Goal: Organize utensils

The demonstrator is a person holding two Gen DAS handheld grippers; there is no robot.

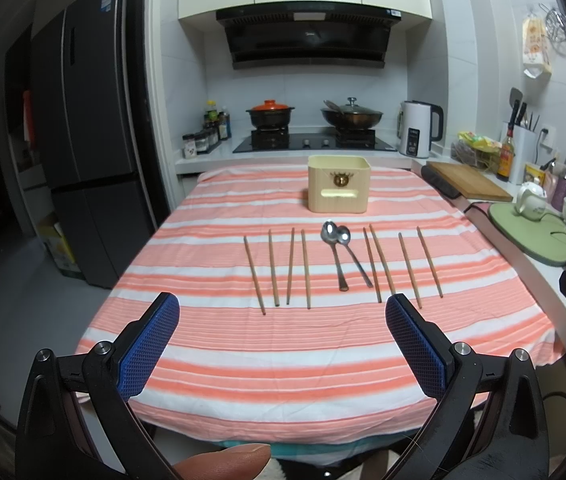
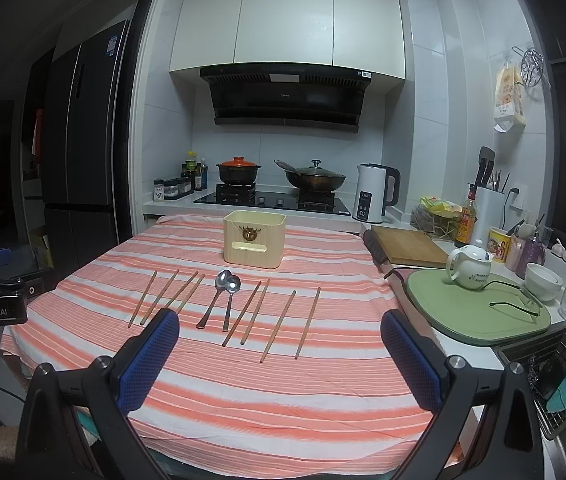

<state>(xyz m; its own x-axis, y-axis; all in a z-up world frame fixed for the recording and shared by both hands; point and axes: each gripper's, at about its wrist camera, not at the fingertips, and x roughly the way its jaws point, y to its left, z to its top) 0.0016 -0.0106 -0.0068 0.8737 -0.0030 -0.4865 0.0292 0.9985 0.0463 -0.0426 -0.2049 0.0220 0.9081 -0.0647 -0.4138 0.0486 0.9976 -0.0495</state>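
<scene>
Several wooden chopsticks [image 1: 290,266] [image 2: 278,326] lie in a row across the striped tablecloth [image 1: 283,344] [image 2: 267,392]. Two metal spoons [image 1: 337,254] [image 2: 225,296] rest side by side in the middle of that row. Behind them stands a cream utensil box [image 1: 339,184] [image 2: 254,245], upright with its top open. My left gripper [image 1: 282,308] hovers open above the near part of the table, short of the chopsticks. My right gripper [image 2: 280,326] is open too, at a similar distance, with nothing between its fingers.
A counter runs along the right with a wooden cutting board [image 2: 409,246], a green mat [image 2: 479,316] bearing a white teapot [image 2: 469,266], glasses and bowls. A sink rack [image 2: 555,384] sits near right. Stove, pots and kettle [image 2: 375,192] stand behind the table. A fridge [image 1: 87,140] is at left.
</scene>
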